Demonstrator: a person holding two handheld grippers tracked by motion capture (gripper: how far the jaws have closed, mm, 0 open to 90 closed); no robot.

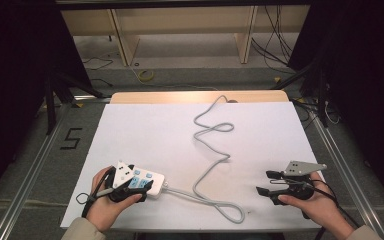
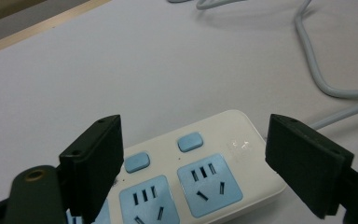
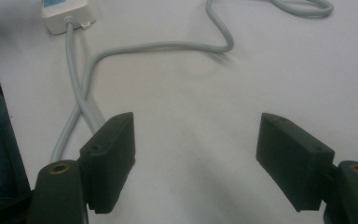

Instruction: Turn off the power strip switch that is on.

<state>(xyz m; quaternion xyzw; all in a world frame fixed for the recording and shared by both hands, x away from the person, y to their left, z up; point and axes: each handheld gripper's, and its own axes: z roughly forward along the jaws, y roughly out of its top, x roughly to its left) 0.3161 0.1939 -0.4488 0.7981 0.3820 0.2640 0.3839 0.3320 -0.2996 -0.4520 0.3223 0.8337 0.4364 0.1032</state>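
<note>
We see table (image 1: 260, 125) with white top filling centre of high view, bare wooden strip along its far edge. White power strip (image 1: 147, 182) with blue sockets lies flat at lower left of frame, near front edge. Its grey cord (image 1: 211, 167) snakes from strip's right end, loops at lower centre, winds up through centre past far edge. We count 2 full sockets and 2 blue buttons in left gripper view.

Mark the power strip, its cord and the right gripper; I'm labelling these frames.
power strip (image 2: 214, 154): left gripper view, white top face.
cord (image 1: 211, 171): high view, middle stretch.
right gripper (image 1: 263, 182): high view, between fingertips.
</note>
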